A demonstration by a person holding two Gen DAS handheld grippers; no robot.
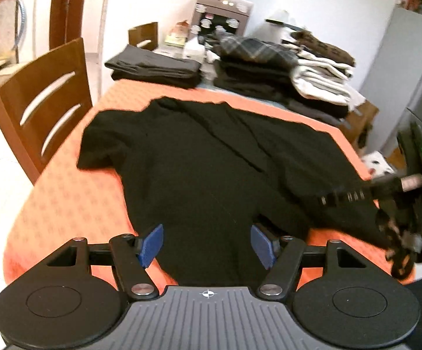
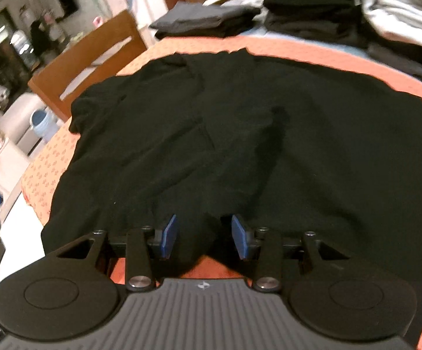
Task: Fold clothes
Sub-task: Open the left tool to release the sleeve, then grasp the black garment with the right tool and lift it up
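A black T-shirt [image 1: 211, 157] lies spread flat on the orange-clothed table [image 1: 65, 192], collar end far and hem near me. My left gripper [image 1: 208, 246] stands open over the near hem, its blue pads [image 1: 152, 245] wide apart with cloth lying loose between them. In the right wrist view the same shirt [image 2: 240, 134] fills the table [image 2: 44, 175]. My right gripper [image 2: 204, 240] is open over the hem further right, where a hump of black cloth sits between its blue pads [image 2: 168, 239] without being pinched.
Folded dark clothes [image 1: 155, 68] and a taller stack of dark and striped garments [image 1: 283, 70] sit at the table's far end. A wooden chair [image 1: 44, 99] stands at the left side. The blurred body of the right-hand tool [image 1: 412, 192] is at the right edge, with a grey fridge [image 1: 409, 73] behind it.
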